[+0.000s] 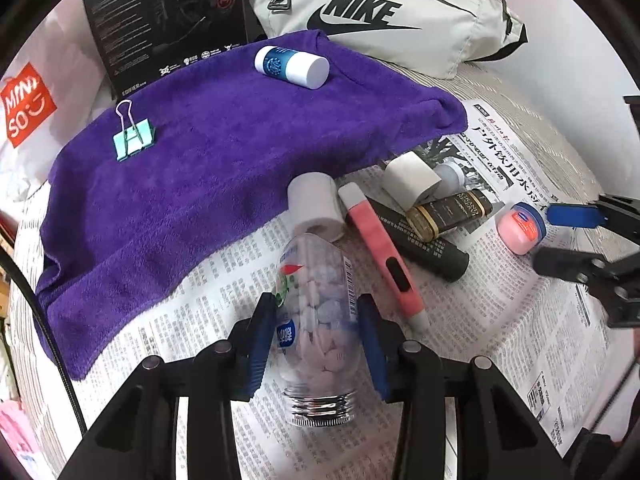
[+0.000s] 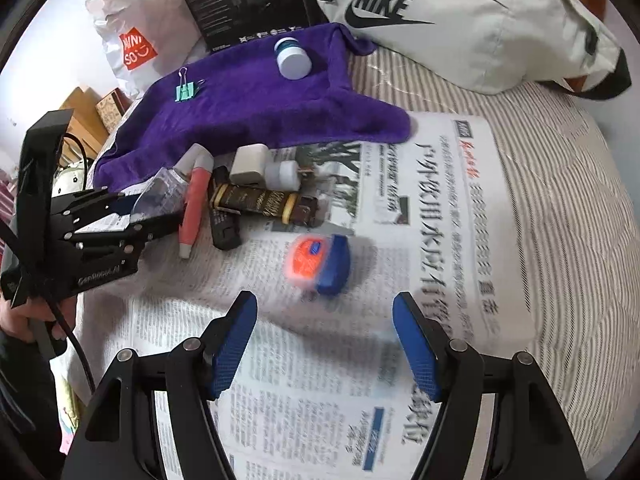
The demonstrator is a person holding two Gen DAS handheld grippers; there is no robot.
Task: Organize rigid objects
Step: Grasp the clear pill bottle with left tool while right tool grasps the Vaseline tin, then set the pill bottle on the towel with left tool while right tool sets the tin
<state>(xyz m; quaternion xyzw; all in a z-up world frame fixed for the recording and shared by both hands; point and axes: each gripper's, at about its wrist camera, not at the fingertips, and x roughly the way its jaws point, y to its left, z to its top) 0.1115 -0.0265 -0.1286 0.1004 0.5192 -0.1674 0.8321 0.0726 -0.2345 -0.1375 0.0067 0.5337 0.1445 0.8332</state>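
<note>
My left gripper (image 1: 316,320) is shut on a clear bottle of pale tablets (image 1: 316,312), white cap pointing away, over the newspaper (image 1: 532,320). My right gripper (image 2: 324,340) is open and empty, just short of a small pink jar with a blue lid (image 2: 318,264), which also shows in the left wrist view (image 1: 520,228). A pink pen (image 1: 380,252), a black tube (image 1: 424,244), a dark brown bottle (image 1: 448,212) and a white charger block (image 1: 410,178) lie in a pile. A blue-and-white bottle (image 1: 292,66) and a teal binder clip (image 1: 134,142) lie on the purple towel (image 1: 200,184).
A white Nike bag (image 1: 400,12) and a black box (image 1: 168,16) stand behind the towel. A Miniso bag (image 1: 28,108) is at the far left. The striped bedding (image 2: 560,200) extends right of the newspaper.
</note>
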